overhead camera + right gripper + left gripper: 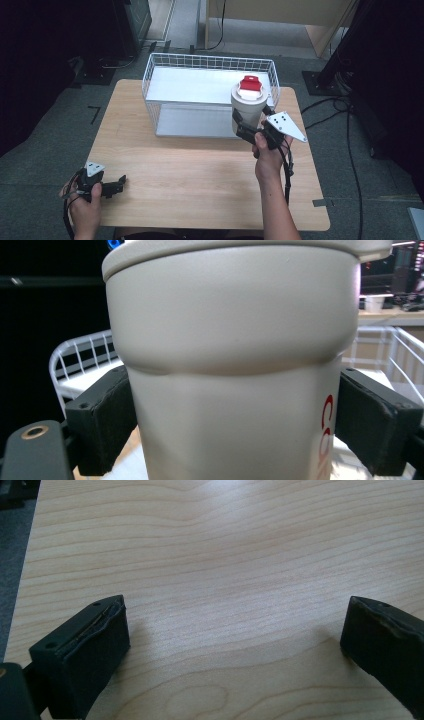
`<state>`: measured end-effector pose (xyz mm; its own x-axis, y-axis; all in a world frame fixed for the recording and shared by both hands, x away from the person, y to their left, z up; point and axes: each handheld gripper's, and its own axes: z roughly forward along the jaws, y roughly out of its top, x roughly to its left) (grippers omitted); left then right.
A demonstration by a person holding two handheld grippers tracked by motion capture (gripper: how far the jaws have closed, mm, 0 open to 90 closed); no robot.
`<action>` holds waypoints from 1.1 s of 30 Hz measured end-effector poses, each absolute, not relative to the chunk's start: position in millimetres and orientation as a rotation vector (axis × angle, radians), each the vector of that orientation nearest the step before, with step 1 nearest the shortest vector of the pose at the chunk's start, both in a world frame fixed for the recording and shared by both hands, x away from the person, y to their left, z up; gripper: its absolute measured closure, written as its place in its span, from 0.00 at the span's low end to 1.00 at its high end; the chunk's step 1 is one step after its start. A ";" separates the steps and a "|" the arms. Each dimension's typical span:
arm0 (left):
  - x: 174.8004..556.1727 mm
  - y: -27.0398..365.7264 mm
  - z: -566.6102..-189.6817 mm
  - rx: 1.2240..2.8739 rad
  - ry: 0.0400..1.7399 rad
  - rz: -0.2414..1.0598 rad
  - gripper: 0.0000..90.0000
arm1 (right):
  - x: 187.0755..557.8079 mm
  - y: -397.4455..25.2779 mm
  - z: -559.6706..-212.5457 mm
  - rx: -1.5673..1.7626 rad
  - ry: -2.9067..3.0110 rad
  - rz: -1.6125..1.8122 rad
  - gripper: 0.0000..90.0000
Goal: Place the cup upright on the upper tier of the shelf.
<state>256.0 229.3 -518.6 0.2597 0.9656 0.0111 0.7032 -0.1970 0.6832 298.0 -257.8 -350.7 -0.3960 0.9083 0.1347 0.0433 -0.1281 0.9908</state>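
While L gripper (pixel 111 186) sits wide open, empty, at desk's (pixel 200 175) near-left corner, R gripper (pixel 248 126) clamps the white travel mug (pixel 247 106) at wire basket's (pixel 160 62) right end.

A light wooden surface (pixel 200 180) carries a white wire basket (pixel 165 62) at its far edge, with a pale flat panel lying inside. The right tongs (pixel 243 125) clasp a cream cylindrical cup with a red-and-white lid (pixel 248 102), held upright at the basket's front right corner, apparently just above the rim. The left tongs (pixel 118 183) rest low near the surface's front left corner, jaws parted and empty, pointing right. Grey carpet and black cables surround the surface.
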 end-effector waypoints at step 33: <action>256.6 229.0 -518.6 1.975 1.506 0.605 0.00 | 415.9 -211.6 -314.7 1.100 1.467 1.569 0.13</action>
<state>256.6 229.0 -518.6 0.2609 0.9653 0.0100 0.7039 -0.1973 0.6824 415.9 -211.6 -314.7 -0.3838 0.9164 0.1132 0.0514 -0.1012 0.9935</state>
